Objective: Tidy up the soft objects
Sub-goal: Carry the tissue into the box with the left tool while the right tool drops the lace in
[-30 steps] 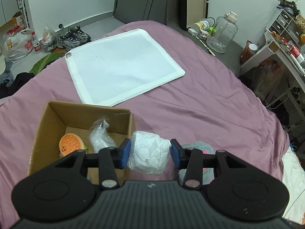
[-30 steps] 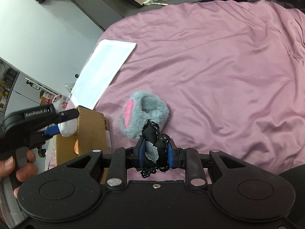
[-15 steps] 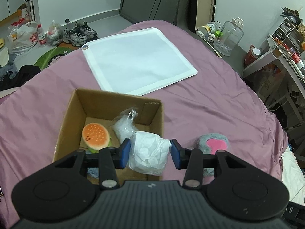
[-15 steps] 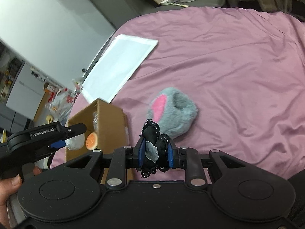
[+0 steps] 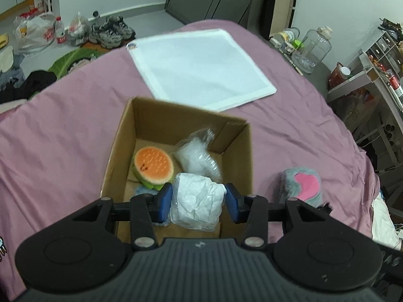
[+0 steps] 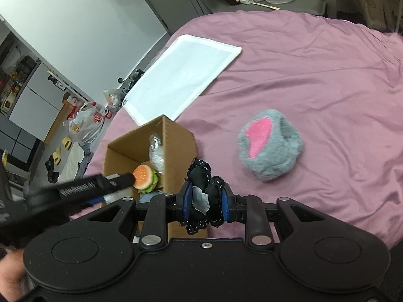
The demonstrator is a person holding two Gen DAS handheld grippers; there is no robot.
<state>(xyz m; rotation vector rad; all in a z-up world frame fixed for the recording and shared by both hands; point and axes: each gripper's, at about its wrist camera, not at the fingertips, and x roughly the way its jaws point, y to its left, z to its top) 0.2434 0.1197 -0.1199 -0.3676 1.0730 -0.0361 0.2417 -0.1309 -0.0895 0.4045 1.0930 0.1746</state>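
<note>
My left gripper [image 5: 198, 203] is shut on a crumpled white wad [image 5: 195, 202] and hangs over the near right part of the open cardboard box [image 5: 118, 148]. Inside the box lie a squishy burger [image 5: 153, 164] and a clear bag of white filling [image 5: 199, 156]. My right gripper [image 6: 204, 205] is shut on a black fabric piece with white stitching [image 6: 204, 188], just right of the box [image 6: 176, 146]. A grey fluffy slipper with a pink heart [image 6: 270, 144] rests on the purple sheet; the same slipper [image 5: 302, 185] shows right of the box.
A white flat mat [image 5: 199, 65] lies on the purple bed [image 5: 63, 130] beyond the box. Shoes [image 5: 110, 31] and plastic bags [image 5: 32, 34] sit on the floor at far left. A large clear jug [image 5: 311, 50] and shelving [image 5: 377, 58] stand at the right.
My left gripper has carried the white wad leftward from beside the box to over its inside. My right gripper moved toward the box, still holding the black fabric.
</note>
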